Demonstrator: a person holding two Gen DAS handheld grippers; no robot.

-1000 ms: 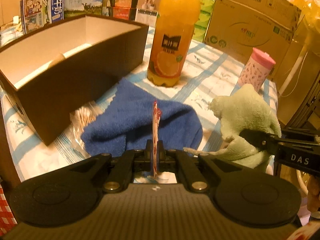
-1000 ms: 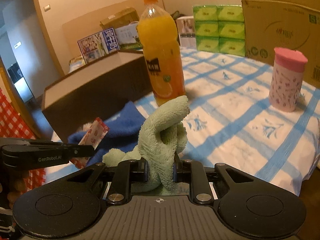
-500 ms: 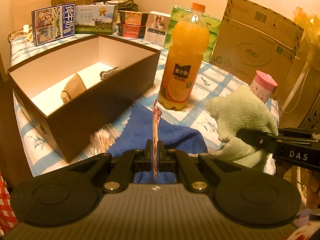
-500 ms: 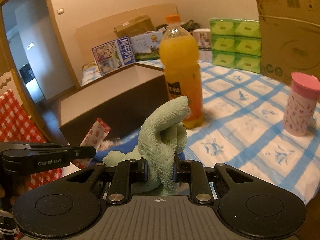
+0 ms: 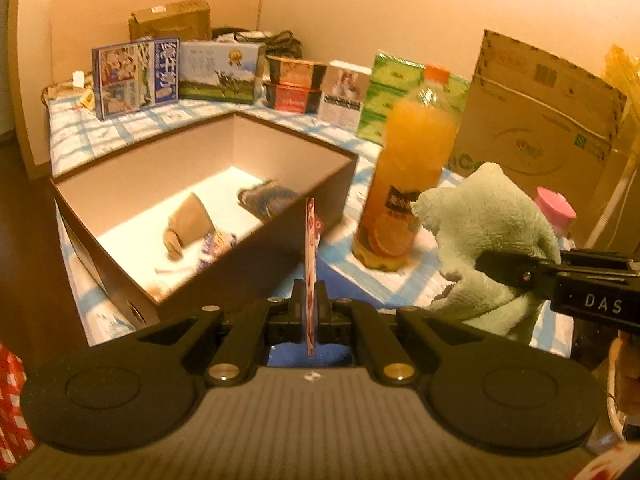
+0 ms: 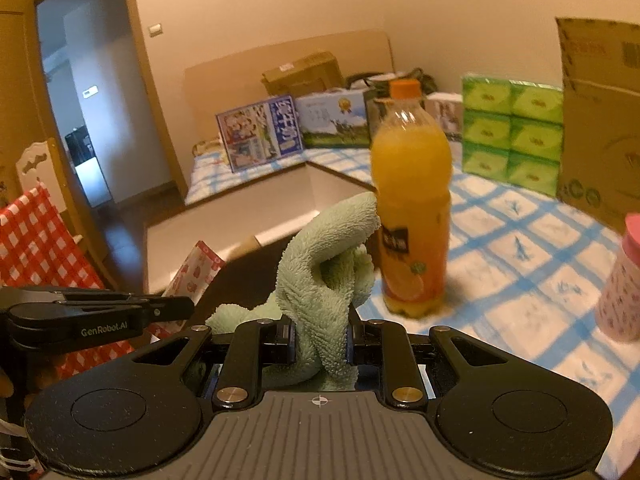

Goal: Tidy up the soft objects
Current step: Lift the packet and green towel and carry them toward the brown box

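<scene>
Two hand-held grippers are hovering over a table dressed in a blue-and-white checked cloth (image 6: 532,248) in a warmly lit room. The left gripper (image 5: 310,304) is pinching a thin red-and-white patterned packet (image 5: 310,248) edge-on, its jaws closed right down on it, while the right gripper (image 6: 320,340) is clamping a bunched pale green towel (image 6: 324,272) in jaws standing only partly apart, the cloth spilling above and below the fingers. Beyond the left gripper an open dark brown box (image 5: 208,208) with a pale interior is sitting on the cloth, already containing a tan item (image 5: 186,226), a dark blue bundle (image 5: 266,198) and a small printed item that is too blurred to make out. A bottle of orange drink (image 5: 404,196) is standing upright just beside the box, and a pink-lidded cup (image 6: 622,284) is standing well apart toward the table's right edge. A sliver of blue cloth (image 5: 288,356) is showing beneath the left jaws. Printed cartons (image 5: 136,76), green tissue packs (image 6: 512,132) and a large cardboard box (image 5: 536,120) are lining the far side against a plain wall, with a doorway (image 6: 84,112) opening at left and red checked fabric (image 6: 36,236) hanging nearby.
</scene>
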